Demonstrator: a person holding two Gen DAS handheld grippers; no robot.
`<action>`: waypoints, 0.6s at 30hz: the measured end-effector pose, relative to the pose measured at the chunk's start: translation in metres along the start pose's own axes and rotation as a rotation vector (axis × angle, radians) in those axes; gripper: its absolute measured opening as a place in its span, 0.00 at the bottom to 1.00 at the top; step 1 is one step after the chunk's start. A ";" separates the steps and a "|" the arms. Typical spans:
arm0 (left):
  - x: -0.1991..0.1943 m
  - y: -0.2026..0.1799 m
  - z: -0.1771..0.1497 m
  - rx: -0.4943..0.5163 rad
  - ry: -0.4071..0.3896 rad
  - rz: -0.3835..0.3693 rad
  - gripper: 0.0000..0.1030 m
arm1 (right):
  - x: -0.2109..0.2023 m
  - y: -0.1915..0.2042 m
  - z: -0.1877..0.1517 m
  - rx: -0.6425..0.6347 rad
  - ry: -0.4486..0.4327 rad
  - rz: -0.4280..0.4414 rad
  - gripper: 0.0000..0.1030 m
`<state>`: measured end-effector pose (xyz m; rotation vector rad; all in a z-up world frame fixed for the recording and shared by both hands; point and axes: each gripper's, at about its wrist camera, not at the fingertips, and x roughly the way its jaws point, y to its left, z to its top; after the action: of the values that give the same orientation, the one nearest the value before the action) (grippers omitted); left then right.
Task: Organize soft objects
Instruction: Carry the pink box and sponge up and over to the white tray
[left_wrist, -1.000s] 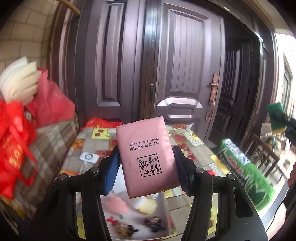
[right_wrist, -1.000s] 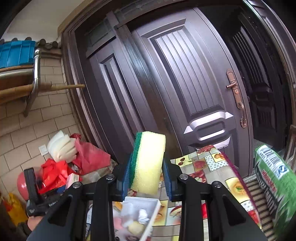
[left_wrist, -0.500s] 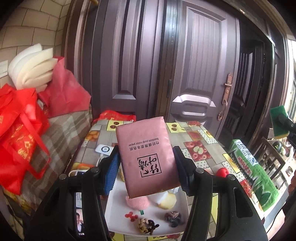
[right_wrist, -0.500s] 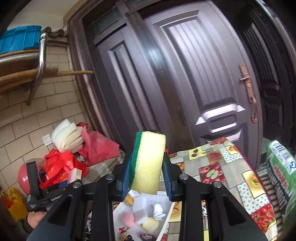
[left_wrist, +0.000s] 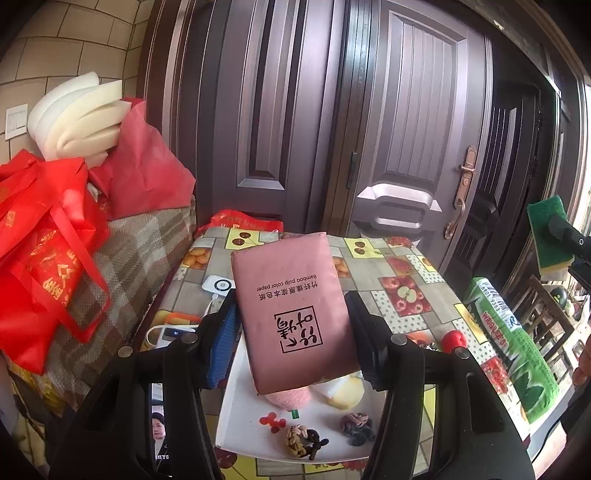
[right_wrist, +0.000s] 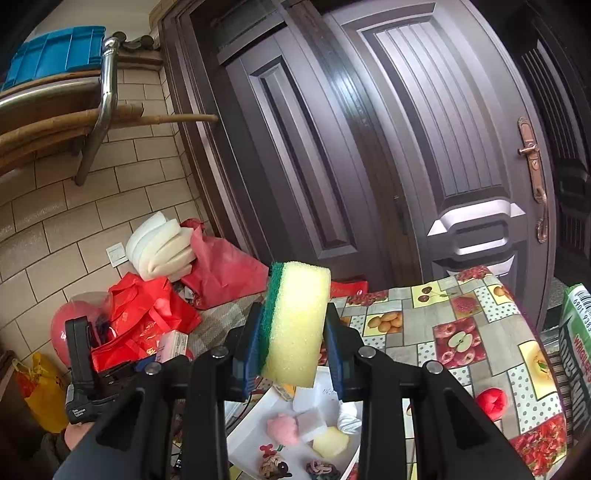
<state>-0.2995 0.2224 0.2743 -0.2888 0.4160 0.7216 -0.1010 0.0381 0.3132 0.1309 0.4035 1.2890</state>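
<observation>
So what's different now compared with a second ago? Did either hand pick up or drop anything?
Nothing was picked up or dropped. Both hands drifted nearer the patterned table, so the white tray of small soft things now shows more fully below. Unchanged: the left gripper still clamps the pink tissue pack, and the right gripper still squeezes the yellow-and-green sponge.

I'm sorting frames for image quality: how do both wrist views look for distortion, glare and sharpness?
Left wrist view: strong fisheye bend in the door, dark vignetted corners, blown-out daylight at the right edge; print on the pink tissue pack is sharp. Right wrist view: same barrel curve in the tiled wall, even soft light, no harsh glare; the sponge is crisp.
</observation>
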 end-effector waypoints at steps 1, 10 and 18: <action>0.001 0.001 0.000 0.000 0.002 0.000 0.54 | 0.004 0.001 -0.002 -0.001 0.010 0.003 0.30; 0.020 0.008 -0.003 -0.006 0.036 0.000 0.54 | 0.039 0.013 -0.015 -0.008 0.098 0.024 0.30; 0.041 0.011 -0.005 -0.005 0.065 -0.002 0.54 | 0.059 0.013 -0.024 -0.026 0.146 0.021 0.30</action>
<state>-0.2814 0.2516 0.2495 -0.3181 0.4759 0.7126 -0.1087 0.0952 0.2826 0.0192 0.5113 1.3280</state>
